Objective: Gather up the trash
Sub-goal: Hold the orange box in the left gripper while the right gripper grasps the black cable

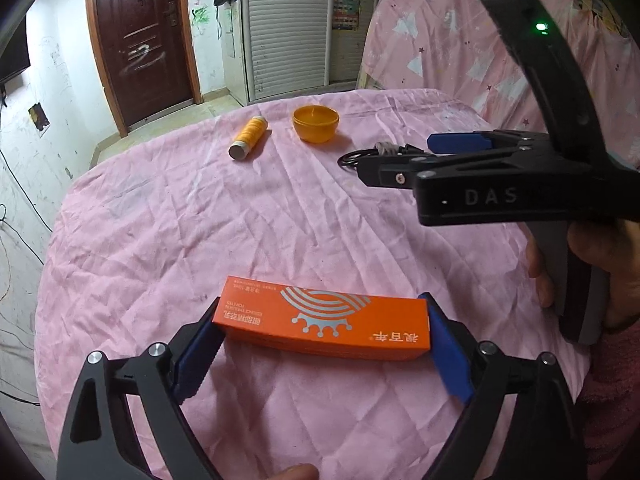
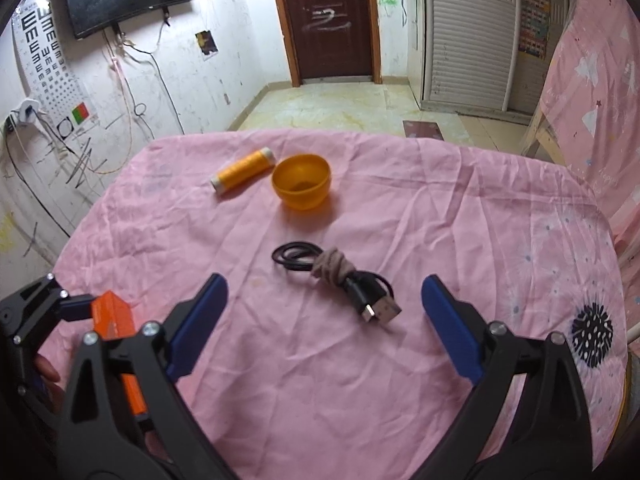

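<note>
An orange carton (image 1: 320, 320) lies lengthwise between the blue pads of my left gripper (image 1: 322, 322), and both pads touch its ends on the pink tablecloth (image 1: 160, 240). One end of that carton (image 2: 114, 316) shows at the left of the right wrist view. My right gripper (image 2: 324, 308) stands open just above a coiled black USB cable (image 2: 340, 276) tied with a beige band, with nothing between its fingers. From the left wrist view the right gripper (image 1: 400, 158) hangs over that cable (image 1: 356, 158), held by a hand.
An orange spool of thread (image 2: 242, 170) lies on its side beside a small orange bowl (image 2: 302, 186) at the table's far side. The cloth is rumpled. Pink patterned fabric (image 2: 600, 80) hangs close on the right, with a door and a shuttered cabinet beyond the table.
</note>
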The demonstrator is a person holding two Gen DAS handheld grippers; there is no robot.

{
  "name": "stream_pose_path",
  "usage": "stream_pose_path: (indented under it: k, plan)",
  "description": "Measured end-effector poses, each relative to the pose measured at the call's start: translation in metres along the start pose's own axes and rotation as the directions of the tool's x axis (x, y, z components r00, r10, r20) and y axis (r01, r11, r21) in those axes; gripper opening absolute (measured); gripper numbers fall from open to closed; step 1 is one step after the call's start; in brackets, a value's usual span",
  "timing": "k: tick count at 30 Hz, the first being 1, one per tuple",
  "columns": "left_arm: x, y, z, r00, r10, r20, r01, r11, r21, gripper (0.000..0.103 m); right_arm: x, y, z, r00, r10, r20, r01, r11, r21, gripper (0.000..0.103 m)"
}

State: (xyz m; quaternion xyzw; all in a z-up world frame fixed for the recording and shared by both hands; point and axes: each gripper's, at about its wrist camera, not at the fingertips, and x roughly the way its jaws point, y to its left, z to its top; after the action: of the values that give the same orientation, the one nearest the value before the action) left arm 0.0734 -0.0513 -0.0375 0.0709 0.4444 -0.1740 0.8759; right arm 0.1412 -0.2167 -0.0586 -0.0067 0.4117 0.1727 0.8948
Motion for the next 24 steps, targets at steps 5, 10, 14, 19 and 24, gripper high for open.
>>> stream_pose_path:
  k: [5, 10, 14, 19, 24]
  plan:
    - [-0.002, 0.004, 0.000, 1.000, -0.004, 0.013, 0.004, 1.000, -0.026, 0.085, 0.006, -0.001, 0.000, 1.000, 0.019, -0.024, -0.019, 1.000, 0.005, 0.070]
    - [-0.005, 0.011, 0.000, 1.000, 0.001, 0.019, 0.001, 0.998, -0.057, 0.085, 0.009, 0.001, 0.001, 0.999, -0.010, -0.033, 0.009, 1.000, -0.024, 0.039]
    - [-0.007, 0.014, 0.000, 0.999, 0.007, 0.031, -0.005, 0.997, -0.077, 0.085, 0.007, -0.002, 0.001, 0.999, -0.027, -0.024, 0.026, 0.999, -0.024, 0.022]
    - [-0.009, 0.018, 0.000, 0.999, 0.016, 0.042, -0.011, 0.994, -0.105, 0.085, -0.003, -0.001, -0.002, 1.000, -0.027, 0.008, 0.027, 0.999, -0.029, 0.022]
    - [-0.012, 0.019, 0.000, 0.997, 0.044, 0.061, -0.036, 0.992, -0.122, 0.085, -0.014, -0.003, -0.009, 1.000, 0.002, 0.031, -0.002, 1.000, -0.020, 0.022]
